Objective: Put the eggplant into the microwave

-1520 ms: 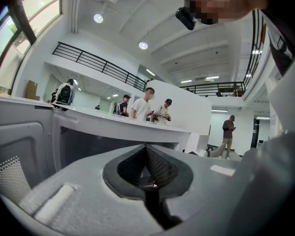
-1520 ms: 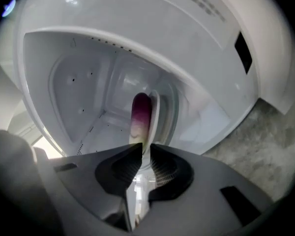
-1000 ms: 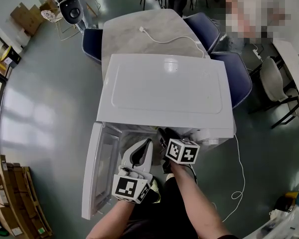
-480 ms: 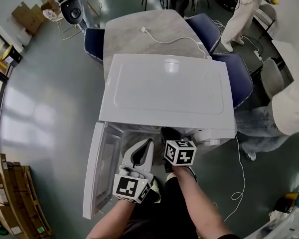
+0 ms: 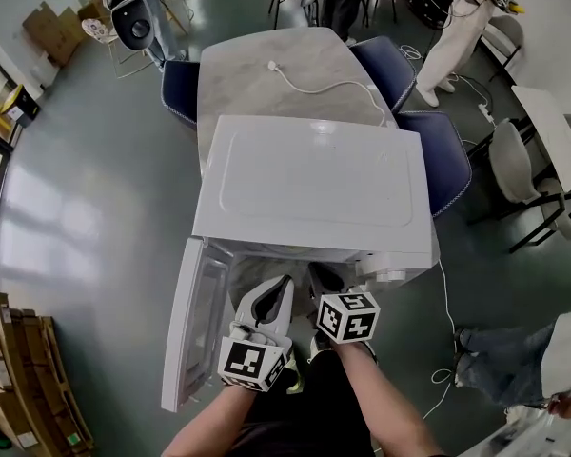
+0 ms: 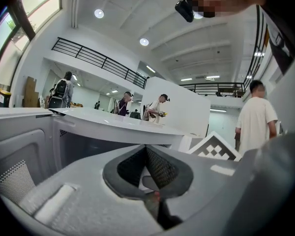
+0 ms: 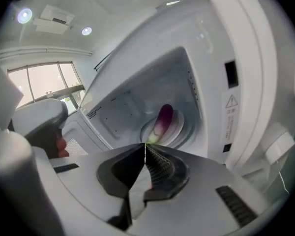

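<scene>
The purple eggplant [image 7: 163, 121] lies on the white turntable plate [image 7: 181, 130] inside the white microwave [image 5: 314, 188]; the head view hides it. The microwave door [image 5: 195, 322] hangs open to the left. My right gripper [image 7: 145, 145] sits just outside the opening, pointing at the eggplant; its jaws have just been closing and are now shut with nothing between them. In the head view the right gripper [image 5: 322, 272] is at the cavity mouth. My left gripper [image 5: 285, 282] waits beside it, shut and empty, aimed at the microwave front [image 6: 88, 132].
The microwave stands on a marble table [image 5: 257, 74] with a white cable [image 5: 324, 86] across it. Blue chairs [image 5: 447, 160] flank the table. People [image 5: 452, 27] stand at the back right. A cord [image 5: 452, 331] hangs down the microwave's right side.
My right gripper has drawn back out of the microwave opening toward me and risen slightly. The left gripper has stayed put. People at the right have moved.
</scene>
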Available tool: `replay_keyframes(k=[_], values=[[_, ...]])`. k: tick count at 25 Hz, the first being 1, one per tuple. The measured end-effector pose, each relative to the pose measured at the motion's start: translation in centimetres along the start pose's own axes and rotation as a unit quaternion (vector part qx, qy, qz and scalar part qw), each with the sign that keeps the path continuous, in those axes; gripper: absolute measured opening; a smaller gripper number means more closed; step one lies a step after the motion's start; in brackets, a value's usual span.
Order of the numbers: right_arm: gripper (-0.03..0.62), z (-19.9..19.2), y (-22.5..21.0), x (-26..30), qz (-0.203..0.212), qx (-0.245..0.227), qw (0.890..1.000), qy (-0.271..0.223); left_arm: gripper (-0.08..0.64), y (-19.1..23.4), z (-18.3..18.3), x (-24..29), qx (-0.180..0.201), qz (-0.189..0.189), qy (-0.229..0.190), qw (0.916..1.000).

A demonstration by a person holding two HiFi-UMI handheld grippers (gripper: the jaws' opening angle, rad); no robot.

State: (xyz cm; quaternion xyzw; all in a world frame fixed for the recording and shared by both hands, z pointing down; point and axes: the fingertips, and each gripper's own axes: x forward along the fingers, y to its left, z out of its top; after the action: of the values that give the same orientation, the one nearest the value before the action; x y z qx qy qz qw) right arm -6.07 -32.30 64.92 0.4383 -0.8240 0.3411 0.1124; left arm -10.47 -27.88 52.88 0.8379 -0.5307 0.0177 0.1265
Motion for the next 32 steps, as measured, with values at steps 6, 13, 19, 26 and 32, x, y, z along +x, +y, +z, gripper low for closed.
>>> replay_keyframes(k=[6, 13, 19, 26, 32], values=[[0.003, 3.6, 3.3, -5.1, 0.024, -0.011, 0.999, -0.027, 0.009, -2.4, 1.8, -0.7, -0.010, -0.018, 0.016, 0.9997], [0.000, 10.6, 6.8, -10.8, 0.042, -0.041, 0.994, -0.092, 0.009, -5.0, 6.9, -2.0, -0.018, -0.042, 0.003, 0.9989], [0.000, 13.6, 7.8, -14.1, 0.042, -0.043, 0.990, -0.128, 0.009, -6.6, 10.8, -3.0, -0.009, -0.052, -0.015, 0.9985], [0.000, 16.1, 10.6, -16.3, 0.059, -0.071, 0.984, -0.152, 0.009, -7.8, 13.7, -4.2, 0.003, -0.053, -0.038, 0.9979], [0.000, 17.1, 11.6, -17.1, 0.069, -0.084, 0.981, -0.162, 0.009, -8.1, 15.3, -4.9, 0.009, -0.046, -0.057, 0.9973]])
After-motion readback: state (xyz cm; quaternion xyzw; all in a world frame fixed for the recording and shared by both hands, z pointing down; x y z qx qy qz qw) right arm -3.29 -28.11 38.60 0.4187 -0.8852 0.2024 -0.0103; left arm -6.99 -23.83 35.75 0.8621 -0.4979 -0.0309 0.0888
